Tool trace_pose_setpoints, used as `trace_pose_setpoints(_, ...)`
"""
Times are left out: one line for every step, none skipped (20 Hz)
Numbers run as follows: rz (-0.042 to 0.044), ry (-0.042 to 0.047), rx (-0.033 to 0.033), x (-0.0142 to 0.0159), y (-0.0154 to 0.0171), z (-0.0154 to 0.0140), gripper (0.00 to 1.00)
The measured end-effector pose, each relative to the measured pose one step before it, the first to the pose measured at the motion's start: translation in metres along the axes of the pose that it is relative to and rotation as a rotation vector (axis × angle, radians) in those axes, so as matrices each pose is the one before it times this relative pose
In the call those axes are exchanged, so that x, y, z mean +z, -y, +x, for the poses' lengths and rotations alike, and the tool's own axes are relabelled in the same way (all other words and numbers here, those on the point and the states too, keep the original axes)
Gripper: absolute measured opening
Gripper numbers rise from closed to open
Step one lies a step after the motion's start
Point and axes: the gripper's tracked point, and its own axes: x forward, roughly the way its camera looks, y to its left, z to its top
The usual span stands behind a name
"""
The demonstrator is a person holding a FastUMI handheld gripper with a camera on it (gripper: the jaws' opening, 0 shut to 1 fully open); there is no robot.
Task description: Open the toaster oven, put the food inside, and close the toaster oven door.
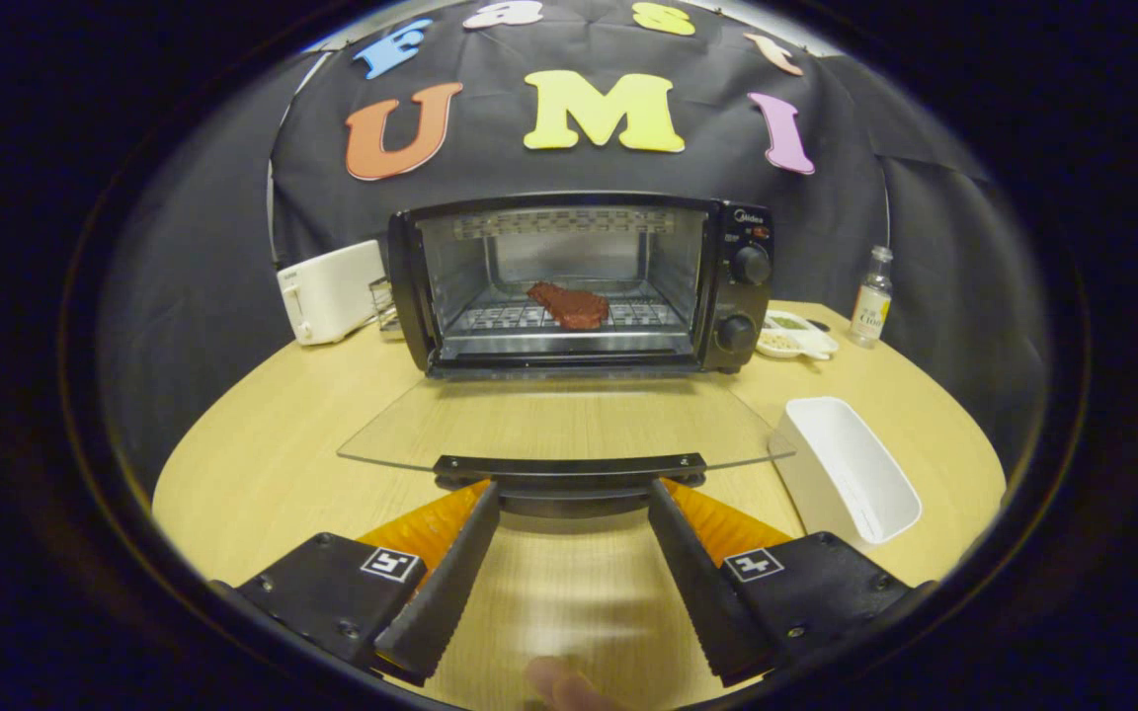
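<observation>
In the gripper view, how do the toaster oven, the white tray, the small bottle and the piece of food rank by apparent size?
1. toaster oven, door open
2. white tray, nearer the camera, so its size is flattered
3. and 4. piece of food and small bottle: too alike to rank

The claw is open, fingertips at the door handle.

The black boxy toaster oven (579, 286) stands open, its clear glass door (559, 425) folded flat toward me; the reddish-brown slab of meat (569, 304) lies on its wire rack.
</observation>
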Motion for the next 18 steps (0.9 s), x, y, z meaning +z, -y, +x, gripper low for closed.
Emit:
trace_pose_setpoints(-0.00253, 0.02436, 0.00212, 0.00670, -0.00256, -0.00421, 0.97)
trace_pose_setpoints(-0.00616, 0.03408, 0.00172, 0.01118, -0.00147, -0.00311, 0.97)
trace_pose_setpoints(-0.01678, 0.03533, 0.00212, 0.01073, -0.00090, -0.00073, 0.97)
trace_pose_setpoints(-0.01356, 0.01975, 0.00036, 0.00975, 0.00019, -0.00055, 0.97)
trace_pose_setpoints(-0.00260, 0.01257, -0.00023, 0.00425, 0.00049, 0.00092, 0.98)
trace_pose_setpoints(0.00210, 0.01246, 0.00007, 0.00664, 0.00051, 0.00018, 0.98)
trace_pose_setpoints(0.00183, 0.01246, -0.00139, 0.00708, -0.00087, 0.00039, 0.98)
trace_pose_setpoints(-0.00216, 0.01331, -0.00271, 0.00779, 0.00010, 0.00060, 0.98)
trace_pose_setpoints(-0.00418, 0.01528, -0.00541, 0.00838, -0.00063, 0.00105, 0.98)
trace_pose_setpoints(-0.00544, 0.01042, -0.00464, 0.00644, -0.00059, 0.00133, 0.98)
trace_pose_setpoints(-0.00547, 0.01104, -0.00565, 0.00589, -0.00030, 0.00194, 0.98)
trace_pose_setpoints(-0.00445, 0.01118, -0.00621, 0.00713, -0.00028, 0.00162, 0.98)
trace_pose_setpoints(-0.00603, 0.01214, -0.00693, 0.00724, -0.00056, 0.00246, 0.98)
trace_pose_setpoints(-0.00599, 0.00782, -0.00682, 0.00629, -0.00007, 0.00190, 0.98)
trace_pose_setpoints(-0.00484, 0.00926, -0.00972, 0.00563, -0.00034, 0.00317, 0.98)
trace_pose_setpoints(-0.01071, 0.00709, -0.00966, 0.00675, -0.00068, 0.00264, 0.98)
trace_pose_setpoints(-0.01690, 0.00954, -0.00978, 0.00819, -0.00041, 0.00406, 0.98)
trace_pose_setpoints(-0.01208, 0.01064, -0.00459, 0.00669, -0.00153, 0.00300, 0.98)
